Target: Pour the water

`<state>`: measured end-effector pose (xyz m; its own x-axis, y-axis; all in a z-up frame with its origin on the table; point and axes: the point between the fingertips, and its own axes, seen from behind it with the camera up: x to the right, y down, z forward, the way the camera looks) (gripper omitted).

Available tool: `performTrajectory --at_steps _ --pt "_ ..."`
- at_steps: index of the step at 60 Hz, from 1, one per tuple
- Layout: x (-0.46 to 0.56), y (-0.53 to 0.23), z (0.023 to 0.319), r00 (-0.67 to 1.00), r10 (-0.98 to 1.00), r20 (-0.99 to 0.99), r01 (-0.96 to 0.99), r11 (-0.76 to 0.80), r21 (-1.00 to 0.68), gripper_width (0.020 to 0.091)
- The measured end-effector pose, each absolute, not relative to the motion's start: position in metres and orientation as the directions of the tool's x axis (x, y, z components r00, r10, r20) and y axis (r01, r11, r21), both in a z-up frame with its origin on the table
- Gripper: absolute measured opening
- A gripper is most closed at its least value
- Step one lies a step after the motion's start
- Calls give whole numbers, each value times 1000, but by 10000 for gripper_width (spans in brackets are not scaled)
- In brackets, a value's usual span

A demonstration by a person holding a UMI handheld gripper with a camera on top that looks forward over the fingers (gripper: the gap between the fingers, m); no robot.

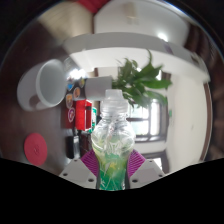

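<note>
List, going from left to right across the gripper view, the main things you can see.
Pink round thing → white bowl → red kettle → plastic bottle, held between the gripper's fingers → green plant.

The gripper [111,170] points forward and somewhat upward, its 2 fingers rising from the lower part of the view; each finger bears a pink pad [90,164] on its inner face; the pads face one another and both press against the sides of a clear plastic bottle [112,140], 1 on the left, 1 on the right; the jaws stand narrowed to the bottle's width; the bottle is upright between them, gripped at its lower body; no hand or sleeve shows.
</note>
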<state>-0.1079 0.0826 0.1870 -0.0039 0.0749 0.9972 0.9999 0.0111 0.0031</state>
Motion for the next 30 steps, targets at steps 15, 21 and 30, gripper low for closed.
performTrajectory --at_steps 15,21,30 --pt "-101 70 163 806 244 539 584 -176 -793 327" --pt "-100 67 149 927 236 293 348 -242 -906 325" --pt "-94 65 129 977 213 29 92 -295 -951 325"
